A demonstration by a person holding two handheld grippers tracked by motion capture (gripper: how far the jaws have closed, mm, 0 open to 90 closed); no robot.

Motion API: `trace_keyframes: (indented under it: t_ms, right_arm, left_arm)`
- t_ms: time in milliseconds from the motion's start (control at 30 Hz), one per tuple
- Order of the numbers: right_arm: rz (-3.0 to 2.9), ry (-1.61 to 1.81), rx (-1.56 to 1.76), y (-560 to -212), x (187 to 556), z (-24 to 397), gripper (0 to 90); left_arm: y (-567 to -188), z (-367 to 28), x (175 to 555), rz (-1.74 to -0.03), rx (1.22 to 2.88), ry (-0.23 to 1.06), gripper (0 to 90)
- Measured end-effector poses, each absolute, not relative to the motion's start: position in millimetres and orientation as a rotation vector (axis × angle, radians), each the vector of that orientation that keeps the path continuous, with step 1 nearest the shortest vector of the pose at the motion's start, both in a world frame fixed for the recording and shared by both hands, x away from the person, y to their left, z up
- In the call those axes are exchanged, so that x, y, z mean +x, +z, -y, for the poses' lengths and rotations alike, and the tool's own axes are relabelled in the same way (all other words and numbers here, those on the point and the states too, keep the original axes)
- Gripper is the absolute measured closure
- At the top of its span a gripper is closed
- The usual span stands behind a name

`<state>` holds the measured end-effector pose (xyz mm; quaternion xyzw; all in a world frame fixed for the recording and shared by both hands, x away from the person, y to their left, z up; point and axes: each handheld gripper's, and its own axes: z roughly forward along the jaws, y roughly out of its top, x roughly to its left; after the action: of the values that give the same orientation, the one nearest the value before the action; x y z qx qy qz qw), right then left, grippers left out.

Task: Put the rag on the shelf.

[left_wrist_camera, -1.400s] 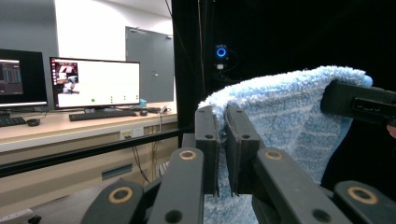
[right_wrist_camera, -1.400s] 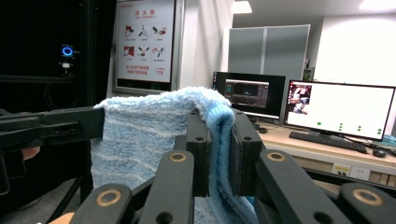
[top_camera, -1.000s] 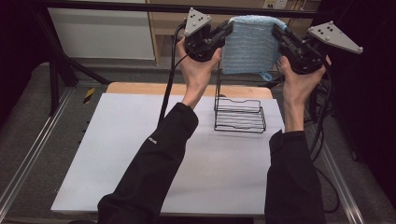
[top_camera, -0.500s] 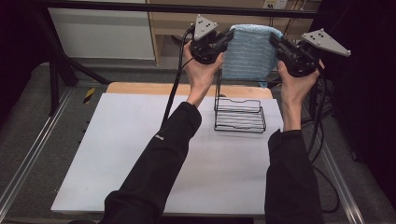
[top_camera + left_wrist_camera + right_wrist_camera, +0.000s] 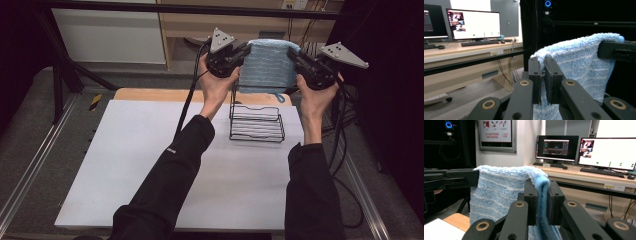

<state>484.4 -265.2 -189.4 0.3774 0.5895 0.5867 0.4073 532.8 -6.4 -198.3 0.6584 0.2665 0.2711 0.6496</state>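
Note:
A light blue striped towel (image 5: 266, 65) hangs stretched in the air between my two grippers, above a black wire rack (image 5: 256, 122) on the white table (image 5: 125, 165). My left gripper (image 5: 244, 51) is shut on the towel's left top corner; its jaws pinch the fluffy cloth (image 5: 579, 62) in the left gripper view (image 5: 543, 72). On the right top corner my right gripper (image 5: 295, 56) is shut, the folded edge of the towel (image 5: 499, 192) squeezed between its jaws (image 5: 540, 195).
The rack stands at the table's far right part, near a wooden strip (image 5: 150, 95) along the far edge. Cables (image 5: 345, 125) trail off the right side. Desks with monitors (image 5: 609, 152) lie beyond the table.
Both grippers have carried the towel a little lower and nearer, keeping it stretched over the rack. Both grips are unchanged.

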Motion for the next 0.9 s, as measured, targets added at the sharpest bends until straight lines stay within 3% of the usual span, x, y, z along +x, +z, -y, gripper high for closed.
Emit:
trace_keyframes:
  t_ms: [900]
  right_arm:
    - [-1.592, 1.493, 0.976, -225, 459, 284, 79.9]
  left_arm:
    - [-224, 2, 506, -0.484, 1.635, 0.533, 84.4]
